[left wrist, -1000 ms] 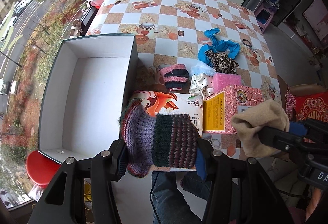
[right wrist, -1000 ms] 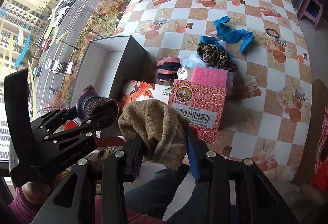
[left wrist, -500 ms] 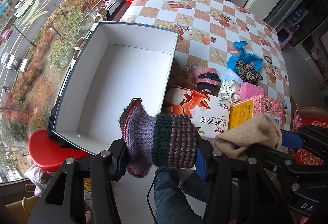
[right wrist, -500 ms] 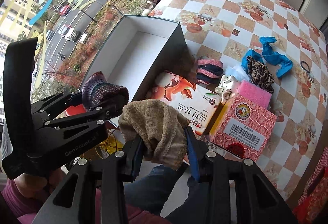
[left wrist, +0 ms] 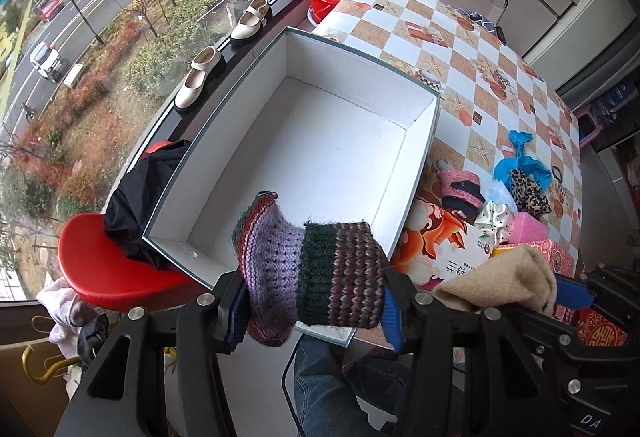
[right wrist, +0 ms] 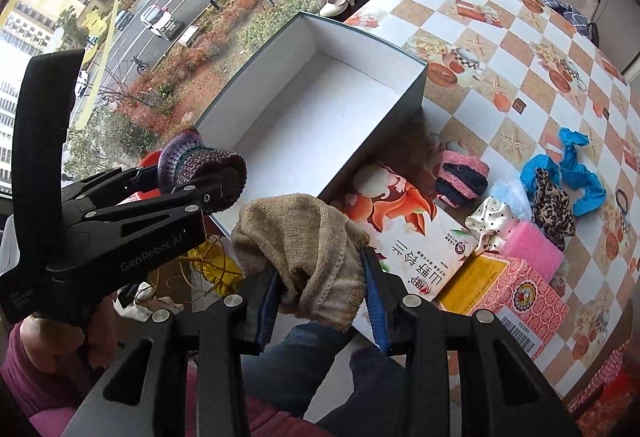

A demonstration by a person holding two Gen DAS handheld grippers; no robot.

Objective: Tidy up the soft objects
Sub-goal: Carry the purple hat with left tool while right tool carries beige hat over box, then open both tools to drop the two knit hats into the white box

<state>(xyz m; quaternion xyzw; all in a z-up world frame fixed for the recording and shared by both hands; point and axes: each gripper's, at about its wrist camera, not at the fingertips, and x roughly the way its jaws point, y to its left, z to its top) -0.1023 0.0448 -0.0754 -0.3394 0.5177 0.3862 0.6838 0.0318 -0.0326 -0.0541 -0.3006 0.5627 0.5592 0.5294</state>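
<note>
Both your hands have swung sideways toward the window since the earlier frames, so the open white box (left wrist: 320, 141), which sat at the left of the left wrist view, now fills its centre, and the carton and tissue box have slid off to the lower right. That puts both loads close to a drop, judging by the near rim of the box just under them. Your left gripper (left wrist: 312, 301) pinches a knitted sock (left wrist: 308, 269) at lower centre; it is bunched thick, chunky ribbed wool banded in lilac, dark green and maroon, with a rust cuff flaring to the left. Your right gripper (right wrist: 320, 301) is clamped on a beige sock (right wrist: 308, 249), a limp towelling wad with a paler scalloped hem hanging low between the blue pads. Other soft things lie at the right of the right wrist view: a pink striped sock roll (right wrist: 462, 173), a leopard scrunchie (right wrist: 554, 205) and a blue cloth (right wrist: 576, 165).
</note>
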